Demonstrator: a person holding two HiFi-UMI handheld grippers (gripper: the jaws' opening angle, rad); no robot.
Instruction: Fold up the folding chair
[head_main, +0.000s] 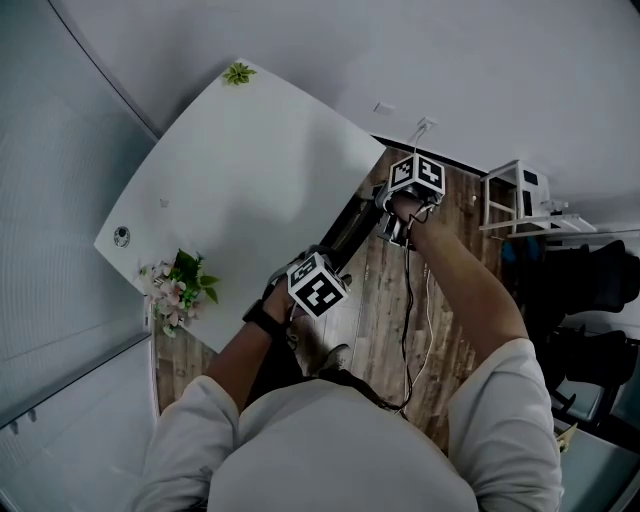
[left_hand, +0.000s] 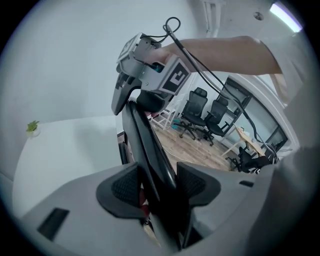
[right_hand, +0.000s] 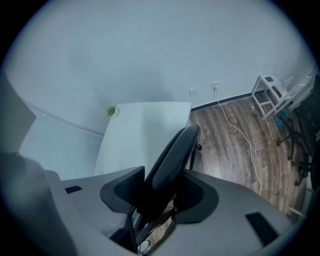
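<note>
- The left gripper (left_hand: 159, 184) pinches a black panel of the folding chair (left_hand: 145, 145), which runs up between its two dark pads and fills the gap.
- The right gripper (right_hand: 159, 189) has its jaws closed on the chair's rounded, padded black edge, which rises from between the pads.
- In the left gripper view, the right gripper sits at the far upper end of that same panel, with a person's bare forearm (left_hand: 225, 50) behind it.
- In the head view, both grippers point steeply downward. The chair is a narrow dark shape between them, just beside the edge of the white table (head_main: 250, 150) and over the wooden floor (head_main: 385, 300).
- A flower arrangement (head_main: 178, 290) stands at the table's near corner and a small green plant (head_main: 238, 73) at the far corner.
- A white cable (right_hand: 240, 135) trails over the floor from a wall socket.
- Black office chairs (left_hand: 200, 107) stand farther back in the room.
</note>
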